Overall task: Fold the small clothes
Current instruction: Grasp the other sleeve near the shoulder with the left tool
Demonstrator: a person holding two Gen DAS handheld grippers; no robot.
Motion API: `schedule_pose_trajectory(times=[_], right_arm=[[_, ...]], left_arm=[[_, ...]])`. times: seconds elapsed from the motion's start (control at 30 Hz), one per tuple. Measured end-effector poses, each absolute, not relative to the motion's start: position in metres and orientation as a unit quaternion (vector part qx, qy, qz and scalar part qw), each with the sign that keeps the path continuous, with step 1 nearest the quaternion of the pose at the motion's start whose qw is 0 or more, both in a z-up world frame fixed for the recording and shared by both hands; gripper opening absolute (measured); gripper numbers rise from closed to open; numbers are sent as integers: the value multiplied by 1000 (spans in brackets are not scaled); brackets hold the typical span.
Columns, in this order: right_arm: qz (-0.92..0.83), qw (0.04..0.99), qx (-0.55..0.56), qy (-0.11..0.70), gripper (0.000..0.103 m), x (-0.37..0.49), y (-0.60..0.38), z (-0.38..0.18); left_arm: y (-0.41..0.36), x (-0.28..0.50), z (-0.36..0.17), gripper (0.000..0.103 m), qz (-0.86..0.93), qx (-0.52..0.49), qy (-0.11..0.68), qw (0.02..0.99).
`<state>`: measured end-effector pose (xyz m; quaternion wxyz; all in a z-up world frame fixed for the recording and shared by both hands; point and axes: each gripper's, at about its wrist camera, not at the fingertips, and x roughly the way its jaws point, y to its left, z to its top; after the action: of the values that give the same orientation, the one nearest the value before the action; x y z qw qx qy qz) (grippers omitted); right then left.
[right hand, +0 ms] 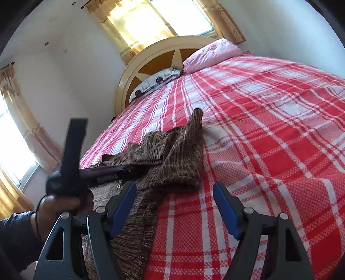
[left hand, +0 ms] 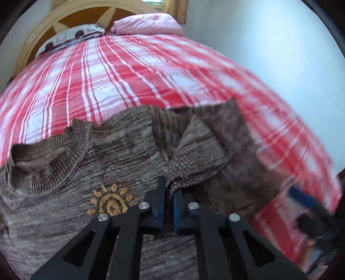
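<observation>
Left wrist view: the left gripper point(left hand: 167, 189) is clamped on a sleeve fold of the brown sweater point(left hand: 64, 172), near the bed's point(left hand: 107, 75) foot edge. Right gripper point(right hand: 174, 206) stands apart, seemingly empty; no readable writing.

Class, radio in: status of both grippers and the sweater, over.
Left gripper shut on sweater sleeve cuff. Right gripper open, empty, over bedspread. Sleeve folded across the body. Nothing in the way.

Home bedroom, likely: bed point(right hand: 269, 129), headboard point(right hand: 151, 56), pillows point(right hand: 213, 53), curtained window point(right hand: 159, 19).
</observation>
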<state>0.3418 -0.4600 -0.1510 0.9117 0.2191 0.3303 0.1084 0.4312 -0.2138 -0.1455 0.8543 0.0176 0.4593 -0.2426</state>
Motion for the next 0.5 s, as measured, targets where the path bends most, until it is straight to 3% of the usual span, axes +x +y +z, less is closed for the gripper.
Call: schedule_pose_trajectory(times=[0.3, 0.4, 0.43, 0.5], right_arm=[[103, 907, 210, 352, 74, 346, -456, -157], [94, 905, 210, 357, 74, 348, -456, -158], [92, 904, 210, 361, 74, 349, -456, -160], [90, 901, 211, 368, 74, 351, -456, -163]], left_arm=[[-139, 408, -106, 3, -247, -63, 430, 866], [-143, 420, -111, 5, -225, -29, 419, 879], [-150, 425, -115, 11, -227, -15, 416, 880], [-164, 422, -123, 41, -228, 14, 421, 878]])
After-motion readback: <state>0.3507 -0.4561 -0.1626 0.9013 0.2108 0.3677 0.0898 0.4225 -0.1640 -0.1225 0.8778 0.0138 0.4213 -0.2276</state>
